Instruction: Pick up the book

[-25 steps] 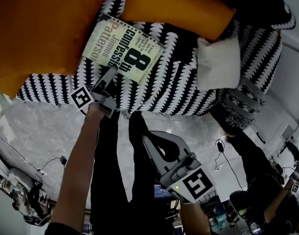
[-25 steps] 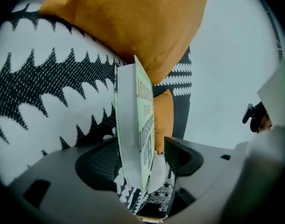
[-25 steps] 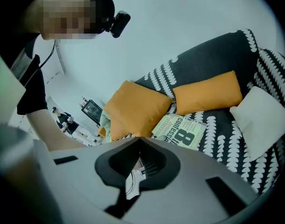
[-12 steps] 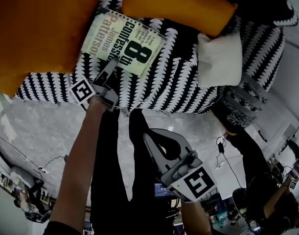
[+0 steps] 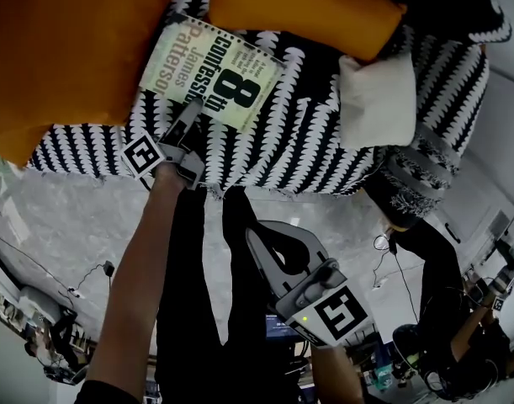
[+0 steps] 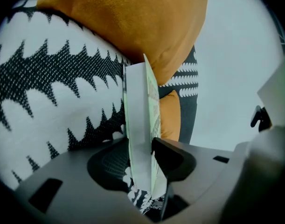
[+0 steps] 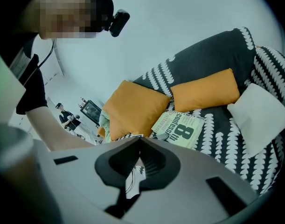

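On the sofa point(image 5: 324, 141), the left tongs point(image 5: 192, 112), just closing, gripped the edge of the book point(image 5: 210, 72). The right tongs point(image 5: 257, 241) hung clenched below the sofa.

The head view looks steeply down from above onto the seat of the sofa point(image 5: 324, 141). The floor point(image 5: 71, 225) fills its lower half and the book point(image 5: 210, 74) lies near its top. The left gripper view sits very close and low over the seat, meeting the book edge-on, with an orange cushion point(image 6: 133, 27) just behind. The right gripper view stands well back and faces the sofa from the front. All three views share the book and that cushion.
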{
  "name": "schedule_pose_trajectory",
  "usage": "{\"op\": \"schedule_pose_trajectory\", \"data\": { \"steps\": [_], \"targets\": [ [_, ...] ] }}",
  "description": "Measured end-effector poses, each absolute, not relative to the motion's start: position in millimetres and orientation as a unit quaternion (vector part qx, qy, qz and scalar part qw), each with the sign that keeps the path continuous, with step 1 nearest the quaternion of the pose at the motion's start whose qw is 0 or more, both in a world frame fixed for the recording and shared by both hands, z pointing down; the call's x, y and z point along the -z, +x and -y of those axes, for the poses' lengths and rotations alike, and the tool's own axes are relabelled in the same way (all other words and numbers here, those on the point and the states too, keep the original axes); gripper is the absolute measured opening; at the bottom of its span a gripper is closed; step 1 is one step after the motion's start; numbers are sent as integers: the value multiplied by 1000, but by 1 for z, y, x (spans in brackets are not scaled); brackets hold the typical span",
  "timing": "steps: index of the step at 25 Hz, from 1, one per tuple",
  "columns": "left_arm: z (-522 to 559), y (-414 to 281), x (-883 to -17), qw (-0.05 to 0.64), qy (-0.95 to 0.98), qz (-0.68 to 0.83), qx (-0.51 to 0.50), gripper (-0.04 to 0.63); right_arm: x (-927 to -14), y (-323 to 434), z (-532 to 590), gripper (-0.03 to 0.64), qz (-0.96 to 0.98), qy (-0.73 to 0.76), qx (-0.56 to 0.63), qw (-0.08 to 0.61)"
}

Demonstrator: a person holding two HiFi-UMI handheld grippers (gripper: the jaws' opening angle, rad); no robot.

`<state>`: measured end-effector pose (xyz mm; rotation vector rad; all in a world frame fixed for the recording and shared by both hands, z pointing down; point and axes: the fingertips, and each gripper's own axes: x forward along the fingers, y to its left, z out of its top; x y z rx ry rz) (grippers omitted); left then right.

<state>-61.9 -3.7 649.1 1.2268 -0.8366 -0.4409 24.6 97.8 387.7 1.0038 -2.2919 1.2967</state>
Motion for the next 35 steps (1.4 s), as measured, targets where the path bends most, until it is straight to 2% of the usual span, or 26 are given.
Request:
{"op": "schedule_pose_trajectory", "data": {
  "steps": [19,35],
  "targets": [
    [4,-70,-639,708,541,382,243,166,-385,17,-97,17,809,353,-448,143],
    [21,-54,-547,689,582,341,265,166,-339,18,-96,17,823,360,-418,135]
  ]
}}
